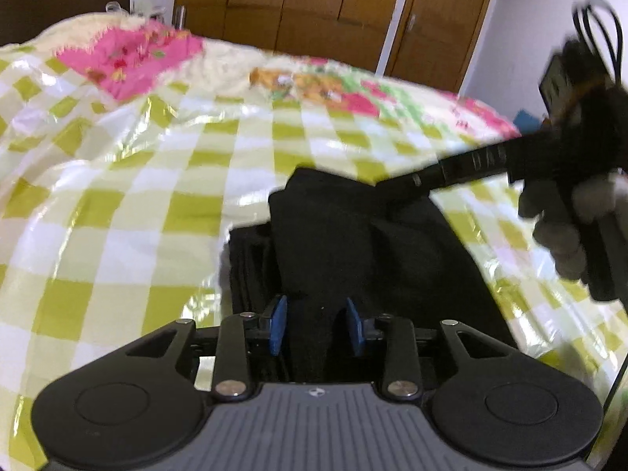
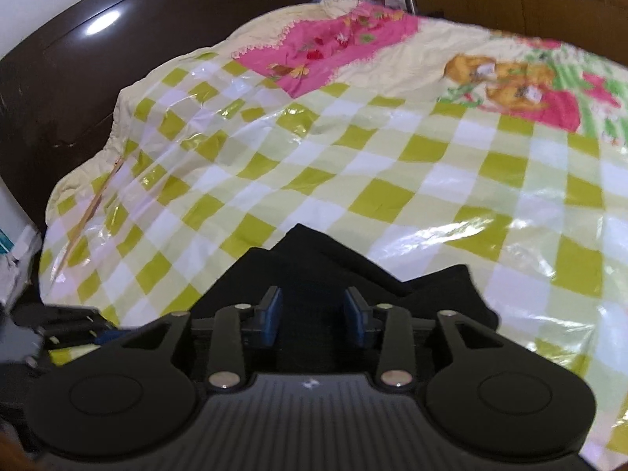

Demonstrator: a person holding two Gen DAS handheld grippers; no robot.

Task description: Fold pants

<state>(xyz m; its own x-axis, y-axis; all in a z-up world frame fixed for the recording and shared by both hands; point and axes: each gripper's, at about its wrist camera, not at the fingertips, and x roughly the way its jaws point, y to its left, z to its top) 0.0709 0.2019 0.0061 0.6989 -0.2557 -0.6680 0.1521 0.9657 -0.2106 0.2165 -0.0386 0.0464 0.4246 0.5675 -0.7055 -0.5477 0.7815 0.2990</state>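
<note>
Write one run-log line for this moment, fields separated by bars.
stage: fold pants | left gripper: open, above black pants | right gripper: open, above pants | pants: bunched on checked cover | held: nothing

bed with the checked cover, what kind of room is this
Most likely a home bedroom: black pants lie on a bed under a green-checked cover, a dark headboard stands behind it, and a wooden wardrobe lines the wall.

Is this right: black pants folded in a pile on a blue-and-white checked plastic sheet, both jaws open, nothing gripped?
Not quite. The glossy checked plastic sheet is yellow-green and white, not blue; the right wrist view shows it clearly. The rest holds: the black pants lie folded in a pile on it, and left gripper and right gripper jaws stand open, gripping nothing.
</note>
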